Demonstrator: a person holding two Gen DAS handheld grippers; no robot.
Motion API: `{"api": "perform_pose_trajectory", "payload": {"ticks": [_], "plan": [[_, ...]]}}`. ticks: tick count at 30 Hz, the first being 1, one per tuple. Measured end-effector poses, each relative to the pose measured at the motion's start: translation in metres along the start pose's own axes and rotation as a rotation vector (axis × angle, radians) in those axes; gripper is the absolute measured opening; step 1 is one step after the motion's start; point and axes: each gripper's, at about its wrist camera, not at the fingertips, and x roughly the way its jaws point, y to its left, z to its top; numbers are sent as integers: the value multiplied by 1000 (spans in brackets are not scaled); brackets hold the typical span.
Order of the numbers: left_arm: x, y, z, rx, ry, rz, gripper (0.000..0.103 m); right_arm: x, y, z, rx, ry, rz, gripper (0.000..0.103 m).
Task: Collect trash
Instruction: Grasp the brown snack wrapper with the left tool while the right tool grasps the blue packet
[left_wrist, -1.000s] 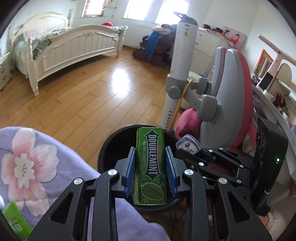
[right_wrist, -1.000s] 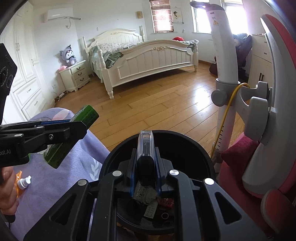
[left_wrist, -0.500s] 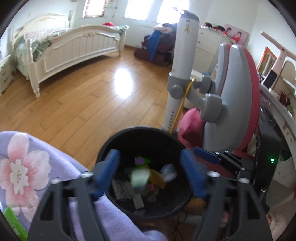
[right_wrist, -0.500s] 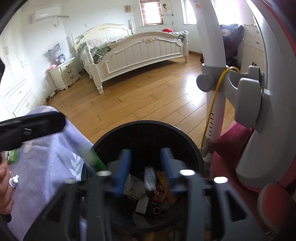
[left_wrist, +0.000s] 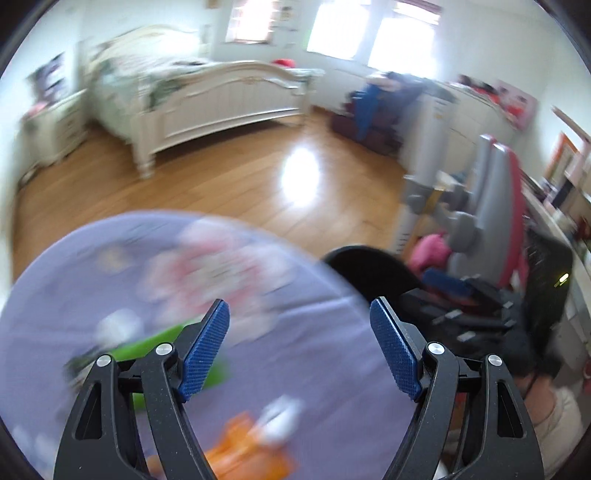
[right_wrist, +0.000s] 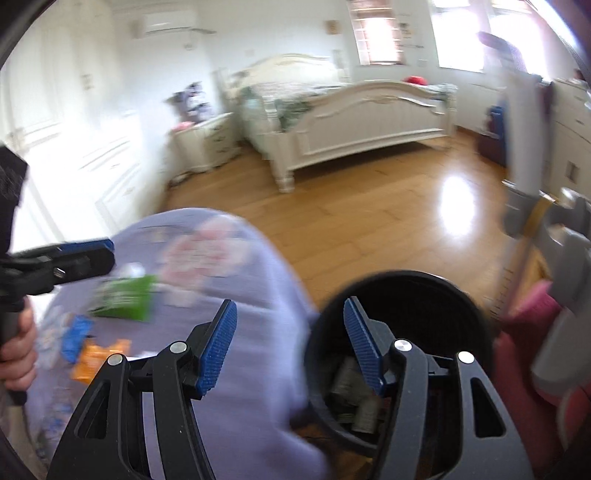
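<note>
Both views are motion-blurred. My left gripper (left_wrist: 299, 347) is open and empty above the purple flowered tablecloth (left_wrist: 184, 273). A green packet (left_wrist: 147, 354) and an orange wrapper (left_wrist: 243, 454) lie under it. My right gripper (right_wrist: 290, 343) is open and empty, over the table edge next to the black trash bin (right_wrist: 454, 291), which holds several pieces of trash. The right wrist view also shows the green packet (right_wrist: 123, 297), the orange wrapper (right_wrist: 99, 356), a blue wrapper (right_wrist: 75, 334) and the left gripper (right_wrist: 70, 260).
The bin (left_wrist: 369, 266) stands on the wooden floor (left_wrist: 240, 177) at the table's right edge. A grey and pink chair (left_wrist: 495, 214) and white pole (right_wrist: 521, 122) stand beside it. A white bed (right_wrist: 347, 114) is far back.
Both grippers opened and dropped the Doublemint pack and the small dark item into the bin. Both have swung left from over the bin toward the tablecloth.
</note>
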Motion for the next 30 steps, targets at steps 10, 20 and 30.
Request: {"api": "perform_pose_trajectory", "payload": {"ticks": [10, 20, 30], "plan": [[-67, 159, -100, -191, 105, 196, 74, 31, 152, 9, -221, 204, 417, 69], [-65, 215, -128, -346, 66, 44, 47, 102, 282, -30, -476, 372, 406, 65], [-55, 189, -130, -190, 60, 73, 47, 104, 278, -29, -481, 313, 314, 10]]}}
